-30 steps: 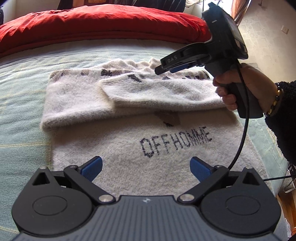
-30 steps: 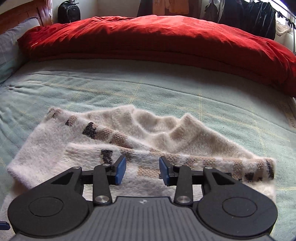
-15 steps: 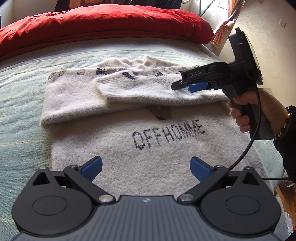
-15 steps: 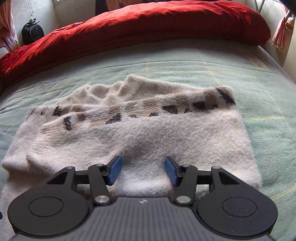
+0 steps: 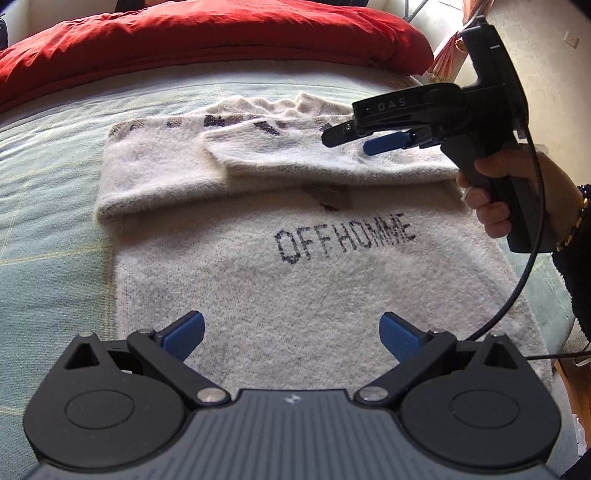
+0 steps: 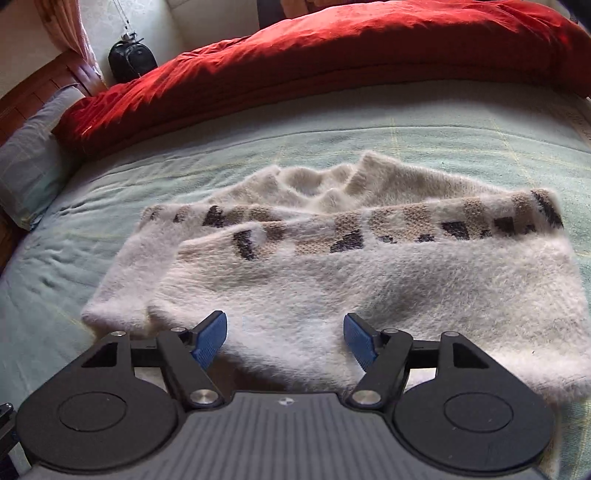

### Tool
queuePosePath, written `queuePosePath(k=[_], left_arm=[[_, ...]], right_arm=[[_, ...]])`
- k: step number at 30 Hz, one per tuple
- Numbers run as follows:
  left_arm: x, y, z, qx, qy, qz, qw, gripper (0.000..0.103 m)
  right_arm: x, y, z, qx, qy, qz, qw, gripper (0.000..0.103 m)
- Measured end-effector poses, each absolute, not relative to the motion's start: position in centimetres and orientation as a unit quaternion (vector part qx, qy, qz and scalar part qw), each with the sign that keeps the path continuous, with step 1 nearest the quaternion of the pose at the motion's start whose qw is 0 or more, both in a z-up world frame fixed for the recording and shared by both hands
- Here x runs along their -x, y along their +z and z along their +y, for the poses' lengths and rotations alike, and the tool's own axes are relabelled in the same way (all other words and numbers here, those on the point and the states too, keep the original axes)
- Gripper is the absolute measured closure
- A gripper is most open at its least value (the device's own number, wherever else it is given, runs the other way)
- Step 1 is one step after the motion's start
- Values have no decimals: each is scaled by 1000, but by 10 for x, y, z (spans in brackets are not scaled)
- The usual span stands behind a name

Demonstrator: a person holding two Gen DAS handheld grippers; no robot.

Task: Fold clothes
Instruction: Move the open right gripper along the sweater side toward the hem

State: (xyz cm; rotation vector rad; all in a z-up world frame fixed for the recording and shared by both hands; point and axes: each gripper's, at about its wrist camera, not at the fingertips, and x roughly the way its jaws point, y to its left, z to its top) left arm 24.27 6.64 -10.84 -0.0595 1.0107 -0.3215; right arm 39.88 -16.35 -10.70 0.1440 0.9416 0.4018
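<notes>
A fluffy white sweater (image 5: 295,273) with dark "OFFHOMME" lettering lies flat on the pale green bed sheet (image 5: 48,236). Both sleeves are folded across its chest, one sleeve (image 6: 332,273) on top of the other. My left gripper (image 5: 291,336) hovers open over the sweater's lower part, nothing between its blue pads. My right gripper (image 6: 284,338), also seen from the side in the left wrist view as the right gripper (image 5: 354,138) held by a hand (image 5: 517,192), hangs just above the folded sleeve. Its jaws are opening and they hold nothing.
A red duvet (image 5: 207,33) is bunched along the far side of the bed. A grey pillow (image 6: 29,155) and a dark bag (image 6: 131,62) sit at the far left. A black cable (image 5: 532,229) hangs from the right gripper. The bed's right edge meets a wooden floor (image 5: 569,384).
My right gripper has drawn back to the right off the folded sleeve, rolled, and its jaws have widened. The left gripper has stayed about where it was.
</notes>
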Motion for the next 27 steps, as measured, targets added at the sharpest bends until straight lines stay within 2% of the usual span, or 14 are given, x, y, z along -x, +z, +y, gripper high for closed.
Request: queuePosePath(k=[6,10,14,19,23,27], left_arm=[[-237,-112,65,27,-159,486,859,3],[-236,-121,60,25,-156,498,852,3],[-231,-121,57,17,-151,502,851,3],[-228,-118,58,23,-152,498,854,3],[-228,-116,57,31,-152,494,856,3],[-230,-117,53,31,-155,495,854,3]], right_arm=[[-379,-95,-208,-56,99,418,901,29],[-381,-121,-241,-65,56,451,888,29],[-366,-113,-258,-102,72,444,887,29],[-344,-86,-297,-205,93,408,885,29],[-342,-92,-331,-279,85,414,862,29],[-345,-110,-329,-302,101,437,841,29]])
